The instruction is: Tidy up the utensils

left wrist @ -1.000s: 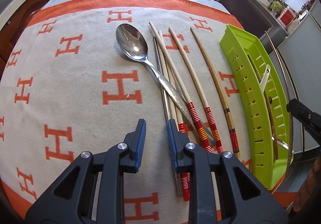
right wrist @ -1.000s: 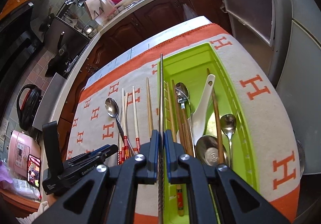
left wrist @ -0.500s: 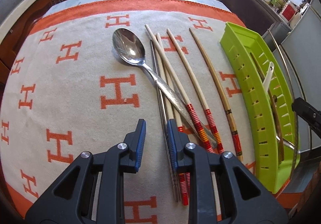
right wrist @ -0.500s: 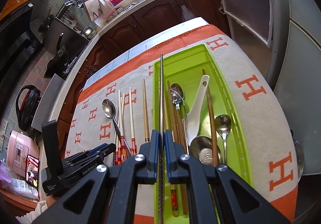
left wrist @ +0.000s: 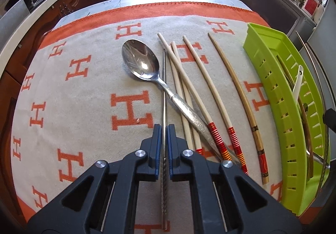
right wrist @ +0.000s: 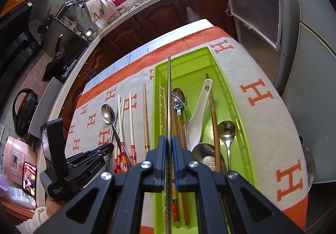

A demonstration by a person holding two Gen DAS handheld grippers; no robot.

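Gripping metal chopsticks, both tools: left tool [left wrist: 164, 129] on cloth [left wrist: 84, 108] (right tool [right wrist: 170, 139] over tray [right wrist: 231, 95]).

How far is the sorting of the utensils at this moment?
Several spoons and chopsticks already lie in the green tray. Each gripper, left gripper and right gripper, pinches a metal chopstick. A spoon and wooden chopsticks remain on the cloth.

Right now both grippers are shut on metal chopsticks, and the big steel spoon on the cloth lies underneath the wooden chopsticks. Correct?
Not quite. In the left wrist view the steel spoon lies on top of the wooden chopsticks, its handle crossing over them. The rest holds: the left gripper and the right gripper are each shut on a metal chopstick.
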